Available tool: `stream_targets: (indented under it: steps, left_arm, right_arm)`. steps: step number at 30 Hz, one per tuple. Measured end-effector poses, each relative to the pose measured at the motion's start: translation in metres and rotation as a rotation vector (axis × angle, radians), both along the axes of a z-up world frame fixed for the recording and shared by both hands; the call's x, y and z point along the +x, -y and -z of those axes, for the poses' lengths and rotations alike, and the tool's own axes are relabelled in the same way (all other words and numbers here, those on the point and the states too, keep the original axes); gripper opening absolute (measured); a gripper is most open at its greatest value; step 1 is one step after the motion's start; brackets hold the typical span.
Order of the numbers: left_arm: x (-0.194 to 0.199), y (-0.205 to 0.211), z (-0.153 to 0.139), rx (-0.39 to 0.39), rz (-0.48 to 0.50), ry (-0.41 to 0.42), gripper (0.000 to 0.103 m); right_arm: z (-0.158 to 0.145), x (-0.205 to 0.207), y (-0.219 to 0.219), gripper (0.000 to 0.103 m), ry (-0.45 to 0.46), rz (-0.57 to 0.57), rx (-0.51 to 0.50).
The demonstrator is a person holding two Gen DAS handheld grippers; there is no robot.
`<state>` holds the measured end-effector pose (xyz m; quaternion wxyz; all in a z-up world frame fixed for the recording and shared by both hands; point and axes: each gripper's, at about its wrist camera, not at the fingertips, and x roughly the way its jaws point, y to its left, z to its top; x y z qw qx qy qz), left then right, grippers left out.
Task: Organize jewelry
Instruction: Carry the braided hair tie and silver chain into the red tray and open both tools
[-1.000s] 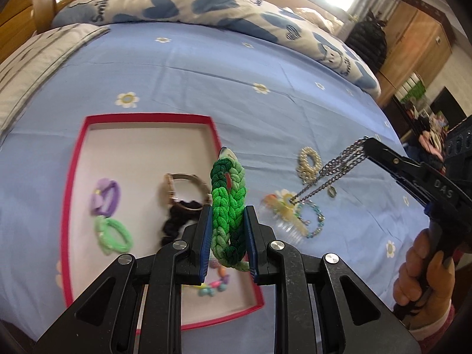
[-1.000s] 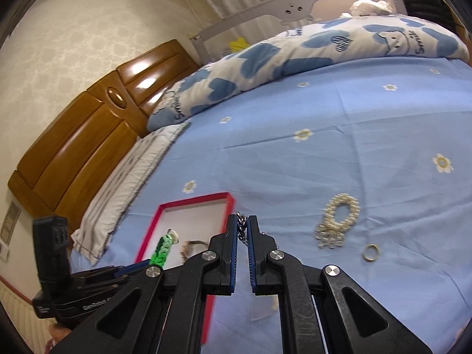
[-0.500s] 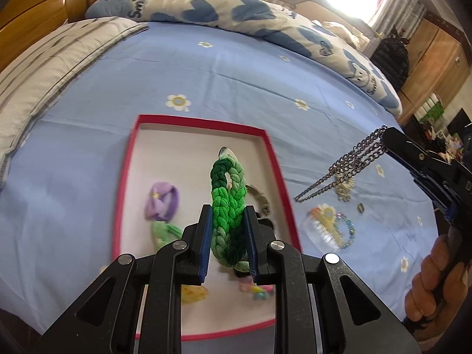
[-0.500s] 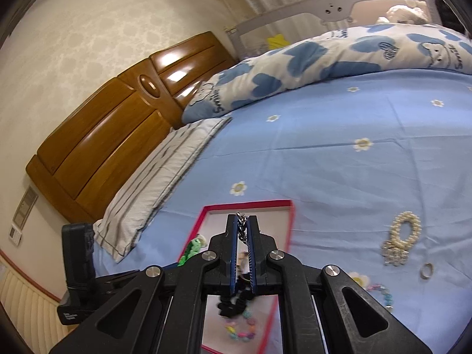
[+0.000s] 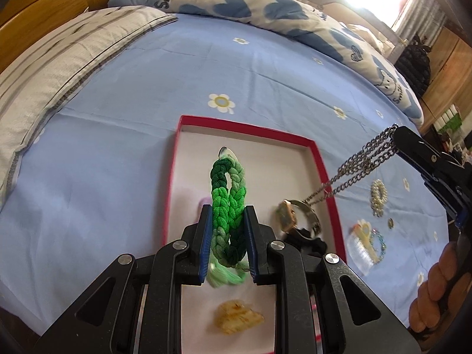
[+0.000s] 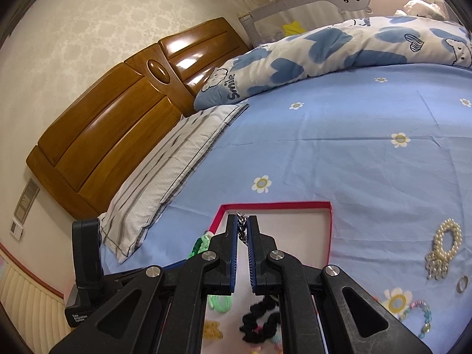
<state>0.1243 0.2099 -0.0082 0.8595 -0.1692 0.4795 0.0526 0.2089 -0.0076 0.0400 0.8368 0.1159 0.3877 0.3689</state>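
left claw [image 5: 227, 221] clamping green braid [image 5: 228, 194], right claw [image 6: 243, 230] pinching chain [image 5: 358, 171], red tray [image 5: 321, 159]

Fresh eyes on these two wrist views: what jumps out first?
The green braided bracelet, pinched upright in the left gripper over the red-rimmed tray. To its right, a silver chain dangles from the shut right gripper toward the tray's edge. A pearl bracelet lies loose on the blue flowered bedsheet, right of the tray.

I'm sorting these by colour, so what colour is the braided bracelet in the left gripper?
The braided bracelet is green, shading from dark to light; clearest in the left wrist view.
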Motion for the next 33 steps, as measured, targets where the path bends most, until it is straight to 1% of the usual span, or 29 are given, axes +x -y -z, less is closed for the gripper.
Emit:
stream_targets:
  steps: [3, 7, 15, 20, 28, 32, 33]
  left_arm:
    - [0.009, -0.004, 0.007, 0.003, -0.007, -0.012, 0.019]
    - [0.024, -0.006, 0.021, 0.005, -0.009, -0.039, 0.019]
    - [0.041, -0.005, 0.045, 0.013, -0.015, -0.090, 0.019]
    - [0.043, -0.006, 0.051, 0.010, -0.014, -0.099, 0.019]
    - [0.046, -0.004, 0.054, 0.013, -0.009, -0.116, 0.021]
    - [0.047, -0.004, 0.054, 0.016, -0.009, -0.122, 0.021]
    - [0.048, -0.003, 0.055, 0.016, -0.008, -0.125, 0.021]
  right_arm:
    - [0.006, 0.011, -0.007, 0.006, -0.005, 0.001, -0.006]
    - [0.024, 0.025, -0.015, 0.006, -0.031, -0.002, -0.031]
    - [0.076, 0.042, -0.020, 0.006, -0.127, -0.005, -0.100]
    - [0.098, 0.048, -0.020, 0.006, -0.167, -0.010, -0.130]
    - [0.114, 0.052, -0.028, 0.006, -0.196, -0.021, -0.172]
    - [0.119, 0.054, -0.029, 0.009, -0.218, -0.029, -0.178]
    - [0.119, 0.054, -0.030, 0.011, -0.219, -0.029, -0.179]
